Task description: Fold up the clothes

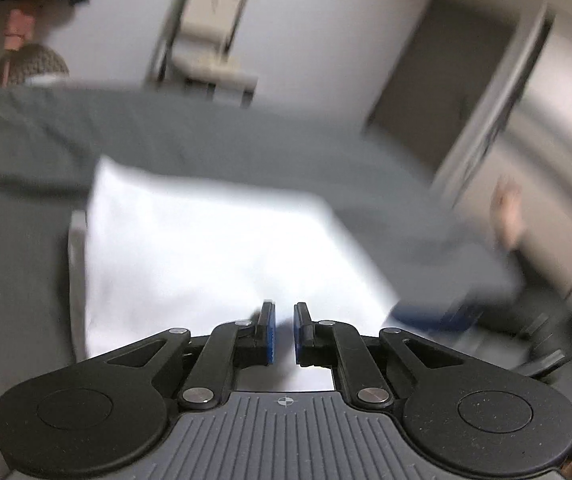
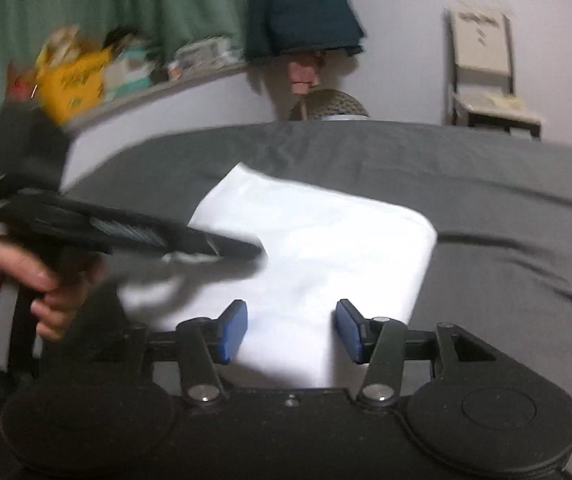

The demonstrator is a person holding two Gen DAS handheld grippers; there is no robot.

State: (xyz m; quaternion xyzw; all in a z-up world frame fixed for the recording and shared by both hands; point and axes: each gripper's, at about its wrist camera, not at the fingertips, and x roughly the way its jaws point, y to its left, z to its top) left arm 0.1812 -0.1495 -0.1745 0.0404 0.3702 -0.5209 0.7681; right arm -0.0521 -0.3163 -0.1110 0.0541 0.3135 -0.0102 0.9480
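Bed (image 2: 465, 168) under a dark grey sheet, wrinkled, filling most of both views. White cloth (image 2: 325, 248) folded into a rough rectangle, flat on the sheet near the middle. Left gripper (image 1: 284, 330) low over the near edge of that cloth, pads (image 1: 268, 332) drawn narrow with a slim gap between; cannot tell whether any cloth was pinched. Right gripper (image 2: 290, 330) spread wide above the near edge, holding nothing. Left hand (image 2: 26, 280) wrapped around the tool's handle at the left. Beyond the far edge: pale wall, beige folding chair (image 2: 485, 68) to the right, dark blue garment (image 2: 301, 8) hanging, green curtain (image 2: 106, 4) and cluttered shelf (image 2: 158, 84) to the left. Heavily blurred, the left view.
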